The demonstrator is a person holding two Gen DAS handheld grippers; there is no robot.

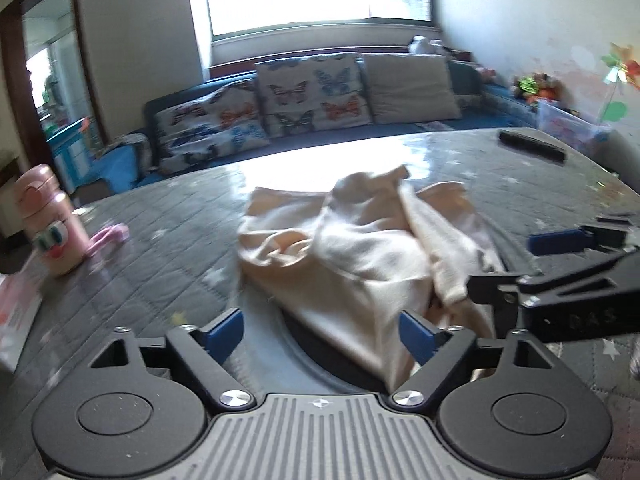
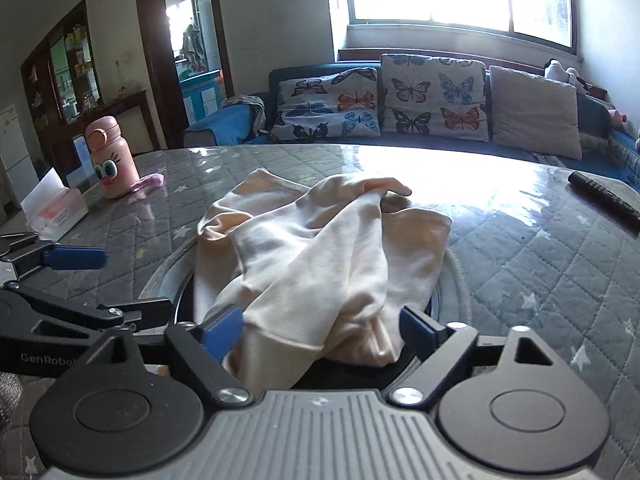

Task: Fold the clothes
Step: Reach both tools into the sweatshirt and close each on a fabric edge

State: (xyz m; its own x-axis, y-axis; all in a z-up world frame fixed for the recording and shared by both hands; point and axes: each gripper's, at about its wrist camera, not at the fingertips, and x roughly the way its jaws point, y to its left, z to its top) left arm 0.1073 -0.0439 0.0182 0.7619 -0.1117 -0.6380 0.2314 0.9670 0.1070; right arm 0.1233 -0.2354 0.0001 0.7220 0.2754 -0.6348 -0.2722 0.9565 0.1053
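Note:
A crumpled cream garment (image 1: 360,240) lies in a heap on the grey quilted table (image 1: 160,240); it also shows in the right wrist view (image 2: 312,248). My left gripper (image 1: 322,334) is open, its blue-padded fingers wide apart at the near edge of the garment, which spills between them. My right gripper (image 2: 322,334) is open too, with the garment's near folds lying between its fingers. Each gripper shows side-on in the other's view: the right one (image 1: 560,264) at the garment's right edge, the left one (image 2: 72,280) at its left.
A pink cartoon bottle (image 2: 110,158) and a small pink item (image 2: 150,182) stand at the table's left, with a white box (image 2: 56,210) nearby. A black remote (image 2: 604,198) lies at the far right. A sofa with butterfly cushions (image 2: 400,96) sits beyond the table.

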